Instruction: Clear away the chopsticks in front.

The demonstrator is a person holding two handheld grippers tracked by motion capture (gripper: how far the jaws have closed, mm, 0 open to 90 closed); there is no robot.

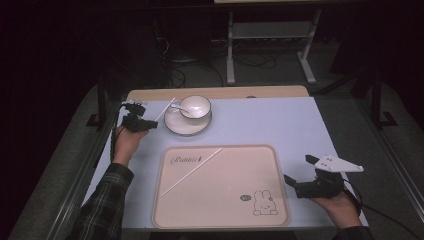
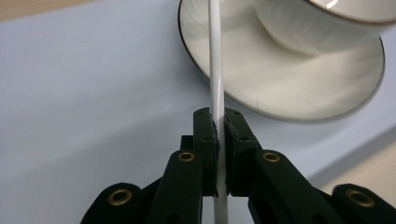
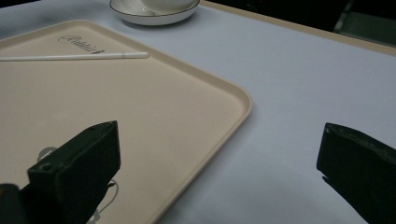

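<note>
My left gripper (image 1: 151,123) is at the table's far left, beside a white saucer (image 1: 187,128) that carries a white cup (image 1: 196,106) with a spoon (image 1: 176,106) in it. In the left gripper view its jaws (image 2: 220,119) are shut on a thin white stick (image 2: 215,56) that points up past the saucer rim (image 2: 280,88) and the cup (image 2: 317,23). A second white stick (image 1: 191,171) lies diagonally on the beige tray (image 1: 278,175). My right gripper (image 1: 299,168) hovers open just right of the tray, with nothing between its fingers (image 3: 219,154).
The tray (image 3: 187,93) has a bunny print (image 1: 264,203) at its near right corner, and the second stick (image 3: 74,57) rests near its far edge. The pale blue table top (image 1: 280,125) spreads right of the saucer (image 3: 154,17). A metal stand (image 1: 270,45) is on the floor beyond.
</note>
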